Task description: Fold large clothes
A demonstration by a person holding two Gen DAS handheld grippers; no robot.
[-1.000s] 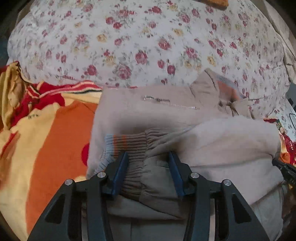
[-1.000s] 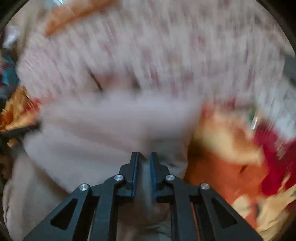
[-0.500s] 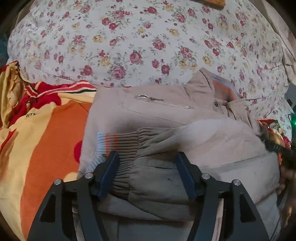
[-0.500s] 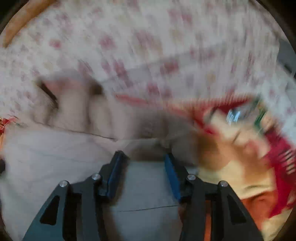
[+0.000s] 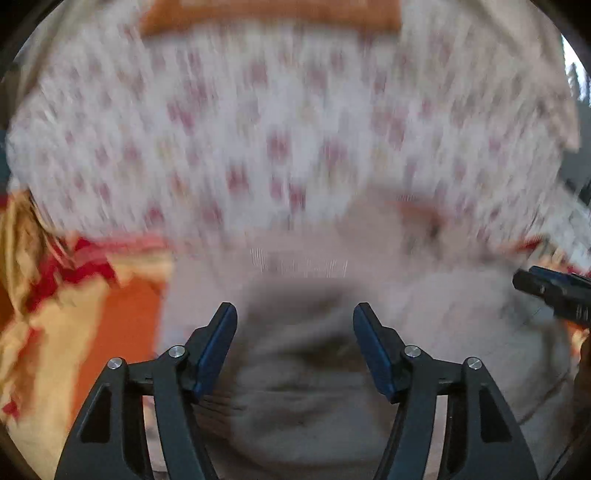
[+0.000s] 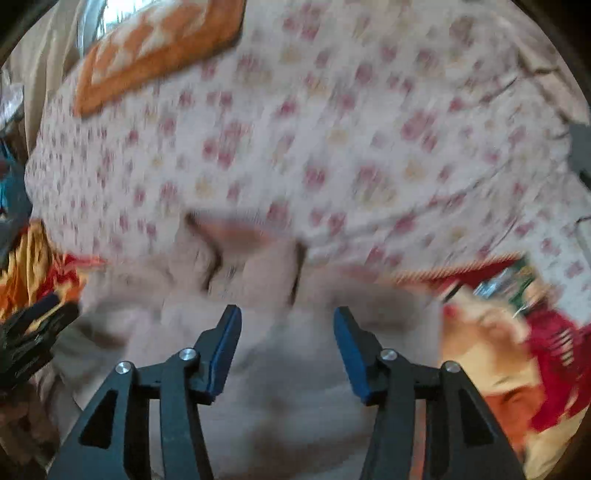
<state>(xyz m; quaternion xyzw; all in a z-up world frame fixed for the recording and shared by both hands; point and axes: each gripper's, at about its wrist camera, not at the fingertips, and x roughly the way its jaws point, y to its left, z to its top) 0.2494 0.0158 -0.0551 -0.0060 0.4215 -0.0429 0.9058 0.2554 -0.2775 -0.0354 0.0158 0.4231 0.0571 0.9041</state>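
Under the left wrist cam, everything is motion-blurred. The left gripper [image 5: 294, 332] has its blue-padded fingers [image 5: 218, 347] spread wide w/ nothing pinched between them; below the gap lies the beige jacket [image 5: 424, 314], bunched into a dark fold right between the fingertips. A faint silvery zipper line [image 5: 299, 264] shows on the jacket's far part. Left of the jacket sits an orange, yellow and red blanket [image 5: 122, 325], touching its edge. Beyond both is the white floral-print bedding [image 5: 277, 129], and an orange cloth [image 5: 269, 14] lies at the top edge. The right gripper [image 5: 554, 295] pokes in from the right edge, over the jacket's side — can't tell its state from here.

Right wrist cam, also blurred: the right gripper [image 6: 287, 332] is spread wide too, holding nothing, over the beige jacket [image 6: 288, 387]. The jacket's collar [image 6: 243, 240] is at the far side, against the floral bedding [image 6: 332, 129]. The red-orange blanket [image 6: 517, 350] is on the right, the orange cloth [image 6: 159, 48] top left. The left gripper [image 6: 29, 332] shows at the left edge.
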